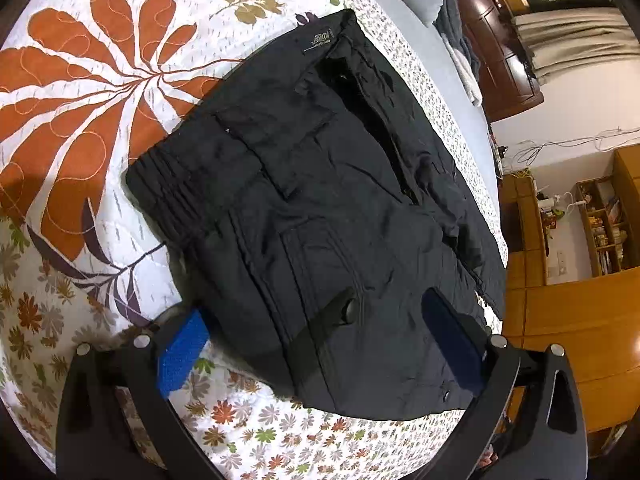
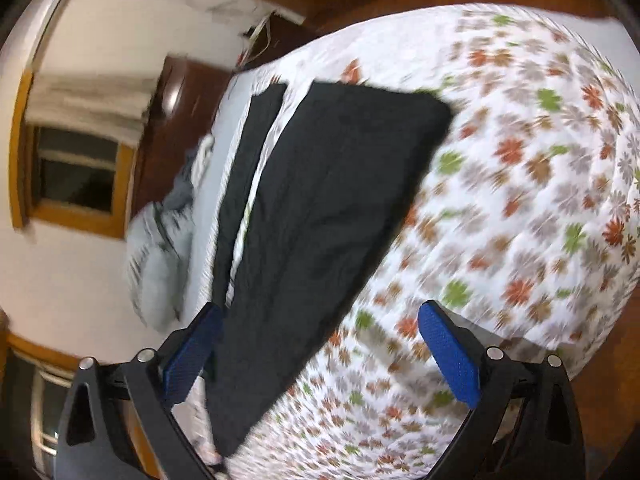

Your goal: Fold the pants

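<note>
Left wrist view showed the black pants (image 1: 320,200) lying on the flowered bed quilt (image 1: 80,80), the waist part seeming already doubled, with the left gripper (image 1: 316,344) above them, fingers apart and empty. Right gripper (image 2: 320,356) also hung spread wide over the pants; I judged further folds remained.

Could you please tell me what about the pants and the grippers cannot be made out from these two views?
- Left wrist view: the small label on the black pants is too small to read.
- Left wrist view: whether the open left gripper touches the fabric; its far pad sits dark against it.
- Right wrist view: motion blur hides the pants' folds and seams.
- Right wrist view: the open right gripper's frame covers the pants' near end.
</note>
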A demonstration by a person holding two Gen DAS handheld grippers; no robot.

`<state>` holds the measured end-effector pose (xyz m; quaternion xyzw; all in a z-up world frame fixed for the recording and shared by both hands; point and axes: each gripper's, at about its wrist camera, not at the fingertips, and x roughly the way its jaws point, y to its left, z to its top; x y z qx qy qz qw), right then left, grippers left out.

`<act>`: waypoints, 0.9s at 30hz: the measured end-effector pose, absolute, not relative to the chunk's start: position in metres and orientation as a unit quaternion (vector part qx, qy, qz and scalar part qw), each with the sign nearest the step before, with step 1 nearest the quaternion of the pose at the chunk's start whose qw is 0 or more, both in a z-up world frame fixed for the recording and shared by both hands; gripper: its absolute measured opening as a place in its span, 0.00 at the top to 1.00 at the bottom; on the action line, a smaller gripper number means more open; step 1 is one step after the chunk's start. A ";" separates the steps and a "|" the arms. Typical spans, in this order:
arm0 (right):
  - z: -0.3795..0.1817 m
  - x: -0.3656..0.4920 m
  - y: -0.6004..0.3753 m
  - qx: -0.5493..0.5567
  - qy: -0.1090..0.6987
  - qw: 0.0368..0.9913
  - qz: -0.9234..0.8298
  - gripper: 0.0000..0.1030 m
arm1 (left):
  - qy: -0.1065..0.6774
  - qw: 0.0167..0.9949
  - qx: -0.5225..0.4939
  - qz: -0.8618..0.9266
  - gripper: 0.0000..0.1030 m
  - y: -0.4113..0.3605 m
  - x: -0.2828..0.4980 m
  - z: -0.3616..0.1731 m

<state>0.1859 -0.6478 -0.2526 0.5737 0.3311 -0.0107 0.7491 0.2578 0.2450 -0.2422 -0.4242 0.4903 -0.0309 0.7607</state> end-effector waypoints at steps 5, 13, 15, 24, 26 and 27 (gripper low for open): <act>-0.251 0.201 -0.664 0.597 0.295 0.746 0.004 0.03 | 0.498 0.772 -0.395 0.018 0.60 0.246 0.255 -0.244; -0.256 0.242 -0.673 0.594 0.296 0.748 -0.006 0.10 | 0.494 0.774 -0.396 0.005 0.41 0.244 0.259 -0.242; -0.253 0.244 -0.670 0.582 0.298 0.757 -0.004 0.61 | 0.504 0.777 -0.376 0.035 0.64 0.242 0.259 -0.240; -0.221 0.207 -0.641 0.526 0.328 0.785 0.003 0.95 | 0.513 0.752 -0.413 0.014 0.93 0.275 0.229 -0.210; -0.217 0.199 -0.627 0.510 0.345 0.788 0.015 0.95 | 0.517 0.751 -0.411 0.020 0.93 0.289 0.214 -0.207; -0.218 0.194 -0.621 0.505 0.352 0.788 0.019 0.95 | 0.520 0.750 -0.409 0.024 0.93 0.295 0.207 -0.209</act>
